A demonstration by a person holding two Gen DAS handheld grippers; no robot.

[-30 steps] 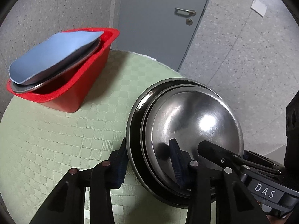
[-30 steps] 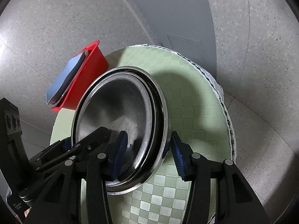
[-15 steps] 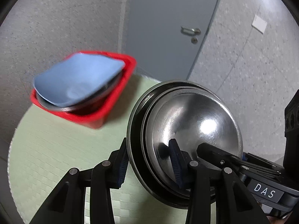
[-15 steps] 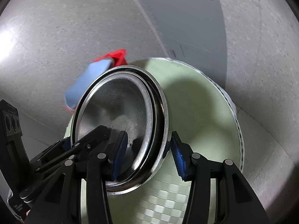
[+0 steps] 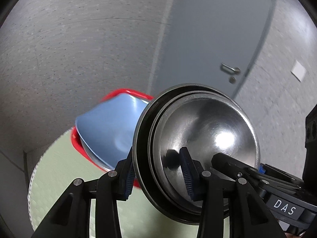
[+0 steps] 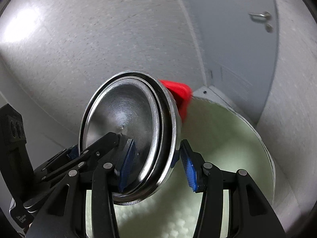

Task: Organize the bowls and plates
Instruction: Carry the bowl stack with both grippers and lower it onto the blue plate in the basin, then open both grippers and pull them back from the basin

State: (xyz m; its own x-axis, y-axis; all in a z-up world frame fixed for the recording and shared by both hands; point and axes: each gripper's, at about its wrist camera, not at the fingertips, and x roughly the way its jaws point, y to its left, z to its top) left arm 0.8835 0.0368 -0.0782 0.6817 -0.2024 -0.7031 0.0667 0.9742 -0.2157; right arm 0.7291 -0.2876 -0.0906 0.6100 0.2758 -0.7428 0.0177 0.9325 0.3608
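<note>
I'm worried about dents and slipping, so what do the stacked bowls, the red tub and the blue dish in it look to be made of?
Stacked bowls: most likely stainless steel, polished outside with sharp glare, brushed circular marks inside.
Red tub: probably moulded plastic, an even, saturated colour with little shine; it is blurred.
Blue dish: matte and uniform, perhaps plastic or melamine; blur leaves that open.

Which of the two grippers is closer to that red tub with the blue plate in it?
Left, by the look of it. The left gripper clamps the bowl stack on the side beside the red tub; the right gripper clamps the opposite rim, with the stack between it and the tub.
</note>
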